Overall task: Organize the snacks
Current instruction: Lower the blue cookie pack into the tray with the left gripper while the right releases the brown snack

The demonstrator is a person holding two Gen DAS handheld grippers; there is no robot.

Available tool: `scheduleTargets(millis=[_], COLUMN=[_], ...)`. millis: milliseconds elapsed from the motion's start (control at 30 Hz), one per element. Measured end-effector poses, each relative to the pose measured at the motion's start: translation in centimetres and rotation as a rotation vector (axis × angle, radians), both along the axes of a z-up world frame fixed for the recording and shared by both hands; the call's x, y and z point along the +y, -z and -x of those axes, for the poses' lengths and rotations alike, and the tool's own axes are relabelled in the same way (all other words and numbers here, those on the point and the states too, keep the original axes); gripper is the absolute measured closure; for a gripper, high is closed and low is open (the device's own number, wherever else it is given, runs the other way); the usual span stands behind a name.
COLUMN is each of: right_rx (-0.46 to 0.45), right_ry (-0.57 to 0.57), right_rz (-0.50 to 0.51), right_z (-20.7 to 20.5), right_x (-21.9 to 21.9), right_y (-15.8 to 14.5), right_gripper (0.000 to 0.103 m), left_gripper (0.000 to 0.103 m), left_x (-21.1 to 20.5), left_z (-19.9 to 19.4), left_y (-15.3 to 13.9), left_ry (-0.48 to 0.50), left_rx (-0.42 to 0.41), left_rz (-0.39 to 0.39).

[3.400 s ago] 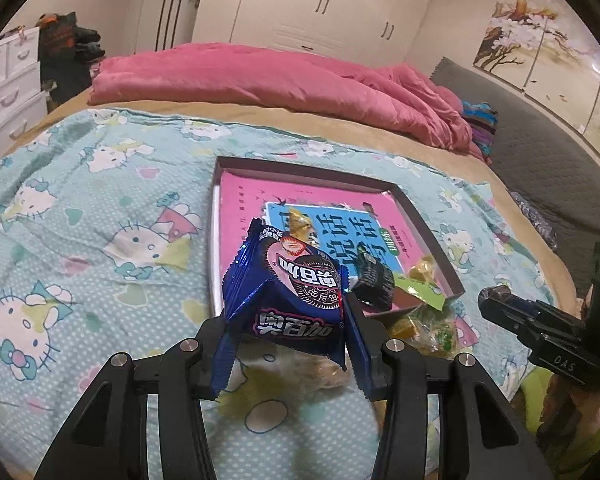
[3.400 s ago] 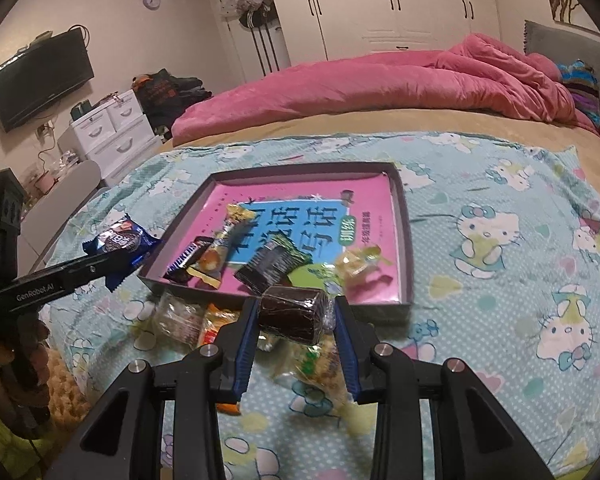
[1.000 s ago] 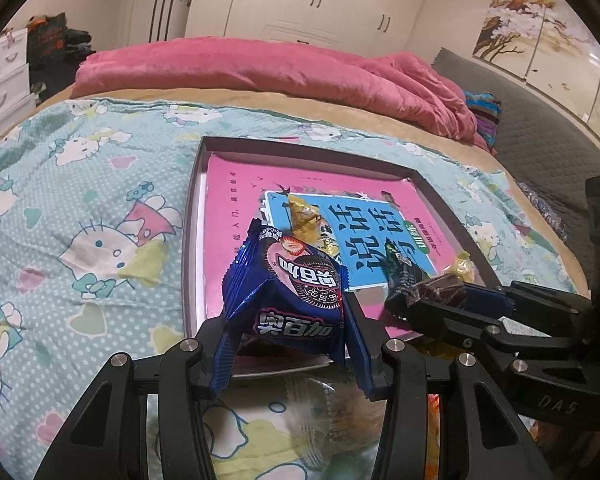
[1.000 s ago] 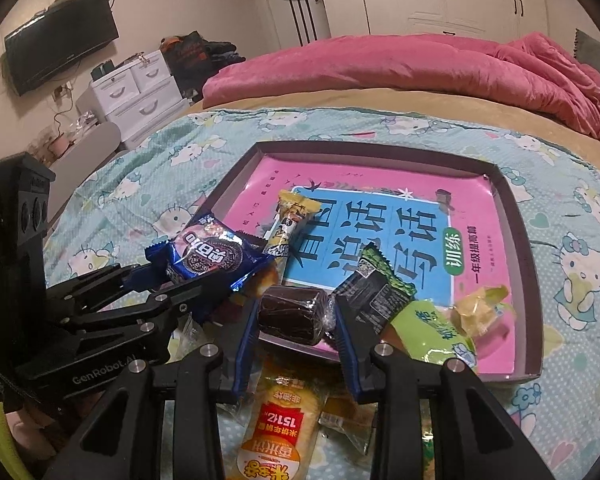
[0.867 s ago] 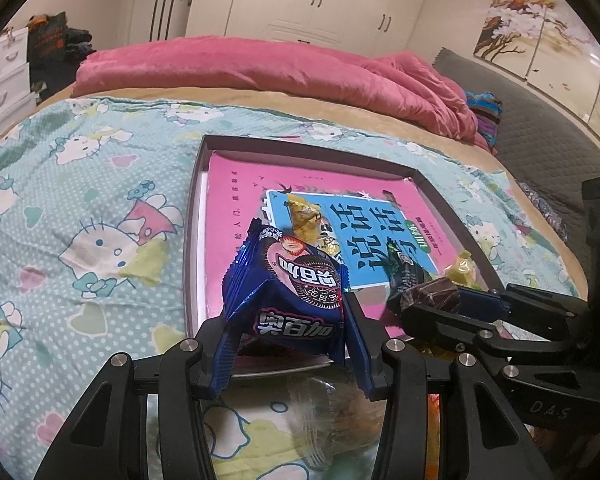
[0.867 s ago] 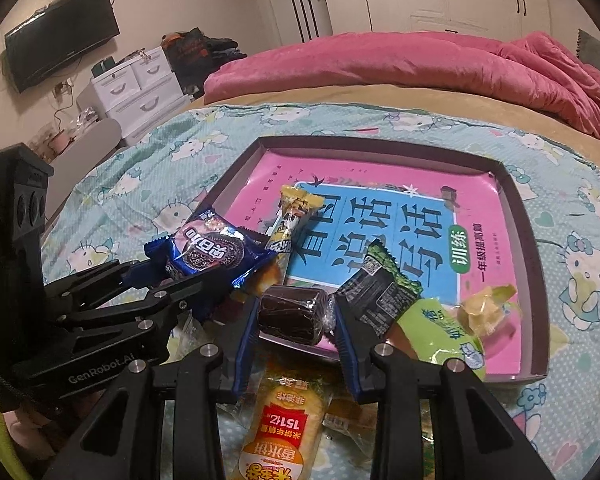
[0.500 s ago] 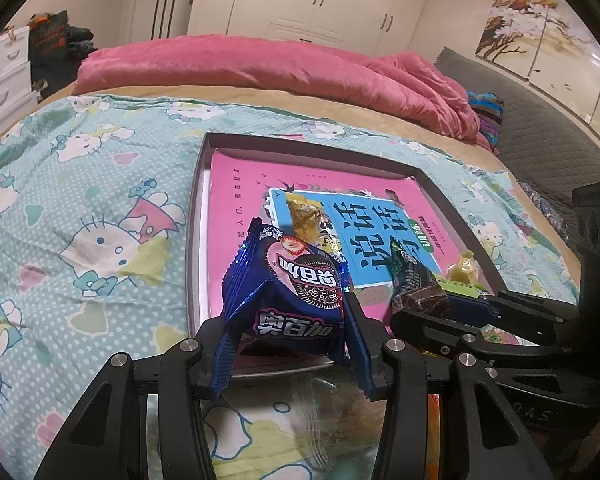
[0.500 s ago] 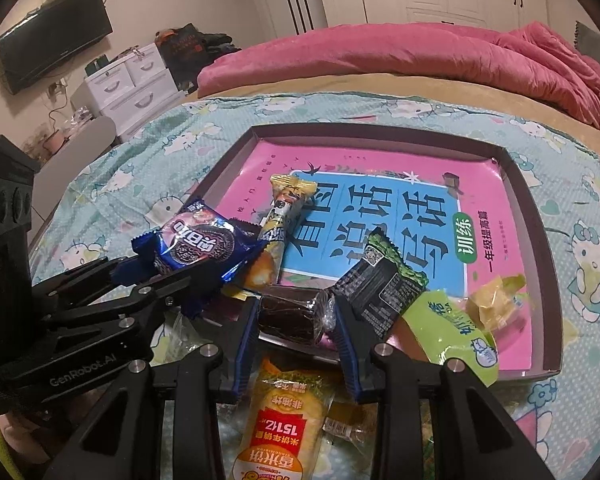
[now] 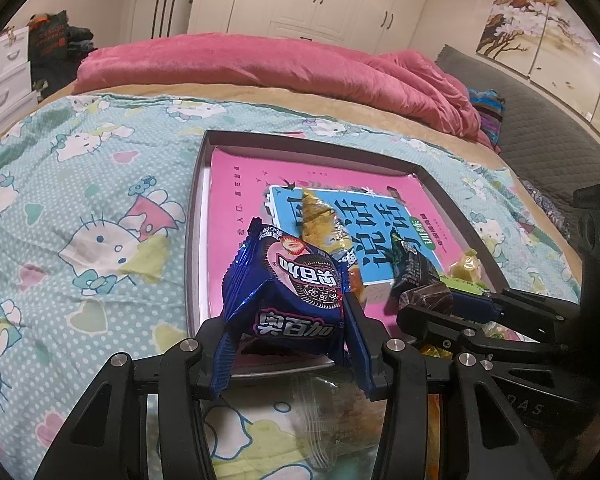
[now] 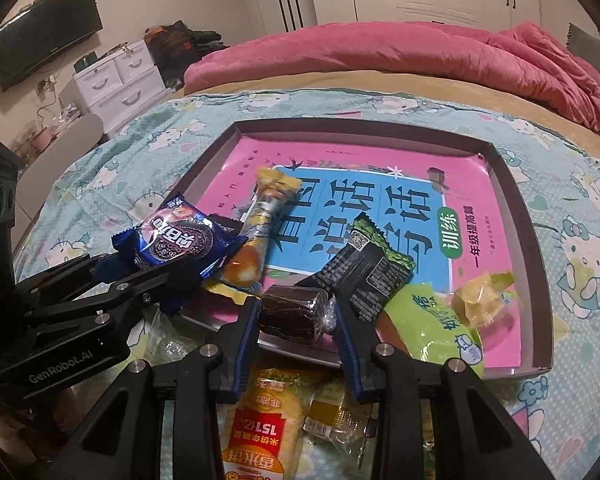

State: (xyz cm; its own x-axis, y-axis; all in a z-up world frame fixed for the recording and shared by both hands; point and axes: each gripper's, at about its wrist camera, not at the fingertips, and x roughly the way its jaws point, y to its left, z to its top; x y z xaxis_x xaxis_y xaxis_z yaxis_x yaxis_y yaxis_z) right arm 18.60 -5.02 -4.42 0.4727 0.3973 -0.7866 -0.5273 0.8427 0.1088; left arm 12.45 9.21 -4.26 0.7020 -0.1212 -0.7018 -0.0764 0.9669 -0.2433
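Bedroom, cartoon-print bedspread (image 9: pixel 80 184) under a shallow tray (image 10: pixel 534 264); left gripper (image 9: pixel 292 320) clamped on a blue cookie packet (image 9: pixel 296 280), upright over the tray's near edge; right gripper (image 10: pixel 296 316) squeezing a brown wrapped roll (image 10: pixel 292 314), long axis crosswise, at that same edge

A tray (image 10: pixel 538 248) lies on the bedspread (image 10: pixel 572 184), a book (image 10: pixel 380 216) inside it. Snack packets (image 10: pixel 364 264) rest on the book; more packets (image 10: pixel 260 428) lie before the tray.

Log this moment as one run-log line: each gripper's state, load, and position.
left gripper: shut on blue cookie packet | right gripper: shut on dark wrapped roll | both over near edge of tray
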Motion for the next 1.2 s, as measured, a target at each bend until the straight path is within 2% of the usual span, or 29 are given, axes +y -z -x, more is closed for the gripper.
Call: scheduleTargets(millis=[600, 1200], right_rx=[0.030, 0.018], right_ry=[0.011, 0.021], right_rz=[-0.022, -0.030], right_z=[0.1, 0.6], right_x=[-0.4, -0.9], right_y=[-0.2, -1.2], right_gripper=[0.064, 0.063], left_gripper=[0.053, 0.050], left_x=[-0.7, -0.8], left_z=[0.0, -0.1], left_y=[0.0, 0.0], left_ry=[0.032, 0.036], left_rx=[-0.008, -0.009], left_rz=[-0.014, -0.010])
